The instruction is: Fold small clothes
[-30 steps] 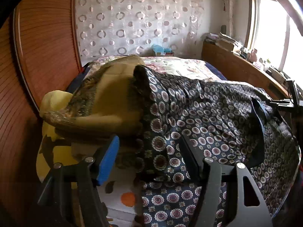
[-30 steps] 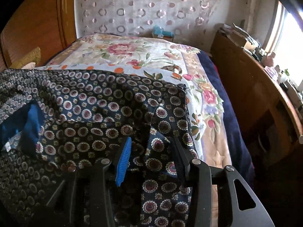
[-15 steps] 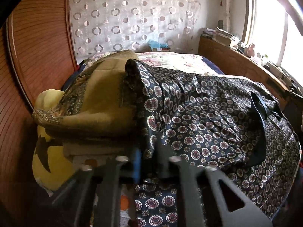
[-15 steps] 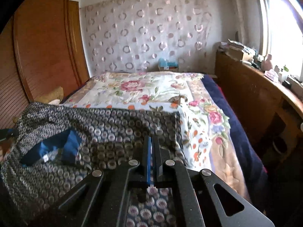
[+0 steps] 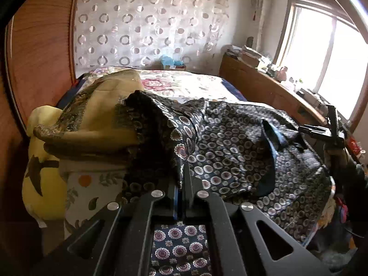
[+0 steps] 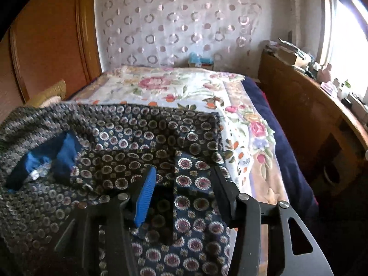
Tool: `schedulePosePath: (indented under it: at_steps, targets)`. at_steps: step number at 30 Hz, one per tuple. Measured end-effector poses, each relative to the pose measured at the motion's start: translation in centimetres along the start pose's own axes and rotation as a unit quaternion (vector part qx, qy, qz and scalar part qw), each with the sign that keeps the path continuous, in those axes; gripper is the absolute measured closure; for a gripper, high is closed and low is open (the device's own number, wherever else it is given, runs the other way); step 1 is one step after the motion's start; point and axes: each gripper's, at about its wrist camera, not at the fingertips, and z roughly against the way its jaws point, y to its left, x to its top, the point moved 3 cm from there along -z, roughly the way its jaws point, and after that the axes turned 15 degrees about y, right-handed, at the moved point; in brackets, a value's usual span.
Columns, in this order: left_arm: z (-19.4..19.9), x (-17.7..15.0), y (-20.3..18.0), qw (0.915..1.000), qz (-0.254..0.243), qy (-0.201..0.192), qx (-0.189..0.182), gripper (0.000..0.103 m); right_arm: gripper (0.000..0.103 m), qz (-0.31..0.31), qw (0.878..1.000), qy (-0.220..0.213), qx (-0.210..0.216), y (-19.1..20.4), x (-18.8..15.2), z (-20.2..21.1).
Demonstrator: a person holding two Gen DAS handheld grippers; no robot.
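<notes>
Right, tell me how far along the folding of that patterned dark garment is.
Early stage. Done: the patterned garment lies spread across the floral bedspread, blue collar lining showing. In hand: the left gripper is shut on a bunched edge beside the olive pillow; the right gripper is open, straddling the cloth without pinching it. Left: no neat fold shows yet, so the folding itself remains.
</notes>
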Motion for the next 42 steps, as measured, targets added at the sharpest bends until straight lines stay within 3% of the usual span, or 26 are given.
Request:
schedulePosePath:
  at_steps: [6, 7, 8, 9, 17, 21, 25, 30, 33, 35, 42]
  targets:
    - [-0.7, -0.4, -0.1, 0.9999, 0.009, 0.004, -0.004, 0.101, 0.054, -0.001, 0.999, 0.049, -0.023, -0.2, 1.1, -2.7]
    - [-0.7, -0.4, 0.1, 0.9999, 0.009, 0.005, -0.005, 0.101, 0.07, 0.0, 0.998, 0.053, -0.025, -0.3, 1.2, -2.9]
    - [-0.8, -0.4, 0.1, 0.9999, 0.011, 0.004, -0.007, 0.101, 0.094, 0.004, 0.998, 0.056, -0.025, -0.3, 1.2, -2.9]
    - [-0.8, -0.5, 0.2, 0.9999, 0.013, 0.003, -0.008, 0.101, 0.102, 0.007, 0.998, 0.056, -0.024, -0.4, 1.2, -2.8]
    - [0.3, -1.0, 0.5, 0.9995, 0.026, -0.016, -0.011, 0.101, 0.103, -0.048, 0.996, -0.071, 0.02, -3.3, -2.0, 4.7]
    - [0.6, -1.3, 1.1, 0.9993, 0.031, -0.019, -0.012, 0.101, 0.103, -0.073, 0.994, -0.076, 0.025, -5.2, -5.7, 6.9]
    - [0.7, -1.6, 1.6, 0.9991, 0.038, -0.018, -0.01, 0.101, 0.103, -0.076, 0.995, -0.047, 0.034, -5.8, -8.9, 7.3]
    - [0.2, -1.6, 2.7, 0.9986, 0.052, -0.01, -0.006, 0.101, 0.101, -0.07, 0.997, -0.012, 0.015, -5.8, -9.7, 9.1]
    - [0.0, -1.6, 3.1, 0.9984, 0.055, -0.009, -0.002, 0.101, 0.083, -0.06, 0.998, -0.013, 0.009, -5.8, -9.1, 10.1]
    - [0.0, -1.9, 3.2, 0.9983, 0.058, -0.008, -0.001, 0.101, 0.053, -0.049, 0.999, -0.015, 0.004, -5.2, -8.9, 11.0]
    - [-0.6, -2.1, 3.9, 0.998, 0.064, -0.001, 0.003, 0.101, 0.052, -0.024, 0.999, -0.036, 0.02, -3.6, -10.4, 13.3]
